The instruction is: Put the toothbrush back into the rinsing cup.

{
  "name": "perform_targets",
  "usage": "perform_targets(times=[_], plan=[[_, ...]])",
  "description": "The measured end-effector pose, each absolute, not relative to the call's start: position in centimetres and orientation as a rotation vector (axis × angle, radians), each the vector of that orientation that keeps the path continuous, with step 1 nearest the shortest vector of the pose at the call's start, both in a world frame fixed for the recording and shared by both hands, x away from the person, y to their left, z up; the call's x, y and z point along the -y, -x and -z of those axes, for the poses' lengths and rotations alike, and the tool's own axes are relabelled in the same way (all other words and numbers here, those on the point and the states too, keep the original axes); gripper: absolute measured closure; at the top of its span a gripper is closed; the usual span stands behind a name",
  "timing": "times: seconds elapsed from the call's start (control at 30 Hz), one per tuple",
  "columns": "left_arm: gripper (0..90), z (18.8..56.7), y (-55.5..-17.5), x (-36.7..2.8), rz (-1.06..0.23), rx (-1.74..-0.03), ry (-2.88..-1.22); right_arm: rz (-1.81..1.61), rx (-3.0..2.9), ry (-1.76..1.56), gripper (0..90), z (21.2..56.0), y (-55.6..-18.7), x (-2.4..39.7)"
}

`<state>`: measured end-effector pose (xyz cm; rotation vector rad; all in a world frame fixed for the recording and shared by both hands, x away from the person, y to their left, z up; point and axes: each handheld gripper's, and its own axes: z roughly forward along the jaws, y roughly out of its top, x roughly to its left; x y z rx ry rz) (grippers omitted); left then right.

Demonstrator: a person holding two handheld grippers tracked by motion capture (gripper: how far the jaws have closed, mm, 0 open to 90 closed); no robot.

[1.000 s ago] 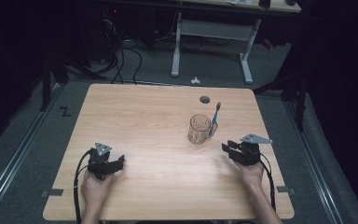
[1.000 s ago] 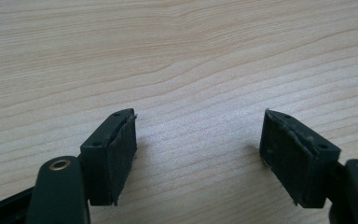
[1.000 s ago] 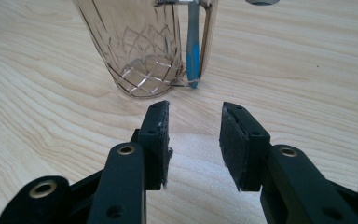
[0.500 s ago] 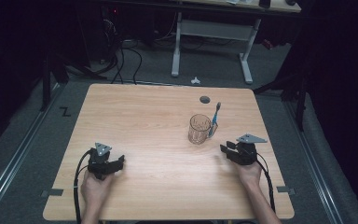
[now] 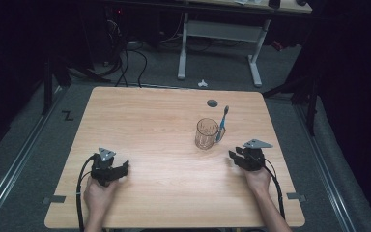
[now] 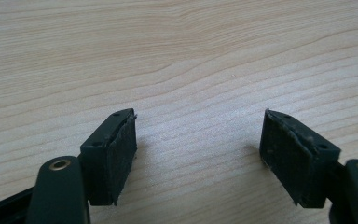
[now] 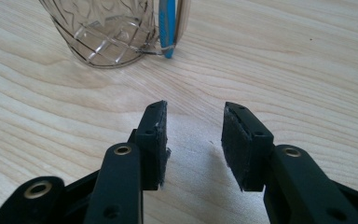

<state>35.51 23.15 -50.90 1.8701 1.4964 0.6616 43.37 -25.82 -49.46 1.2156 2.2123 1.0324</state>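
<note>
From above, a wooden table (image 5: pixel 154 121) holds a clear mug (image 5: pixel 206 134) right of centre, with a blue toothbrush (image 5: pixel 222 123) leaning at its handle. The right gripper (image 5: pixel 235 159) sits just beside the mug; the left gripper (image 5: pixel 124 169) lies well apart, jaws wide over bare wood. The right gripper view adds the mug's cut-glass pattern and that its jaws, which have just been opening, stand half apart and hold nothing.
</note>
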Motion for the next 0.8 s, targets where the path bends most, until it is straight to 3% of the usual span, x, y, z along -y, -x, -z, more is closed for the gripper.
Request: perform_targets(times=[0.4,0.67,0.8], plan=[[27.6,50.9,-35.5,-23.2,-0.662,-1.496,-1.87,-0.961,-2.219,-1.219,58.9,50.1,-43.6,25.7],[27.7,50.9,-35.5,-23.2,-0.661,-1.495,-1.871,-0.914,-2.192,-1.194,49.9,50.2,-43.6,25.5],[27.7,50.9,-35.5,-23.2,-0.661,-1.495,-1.871,-0.881,-2.186,-1.122,49.5,50.2,-43.2,24.8]])
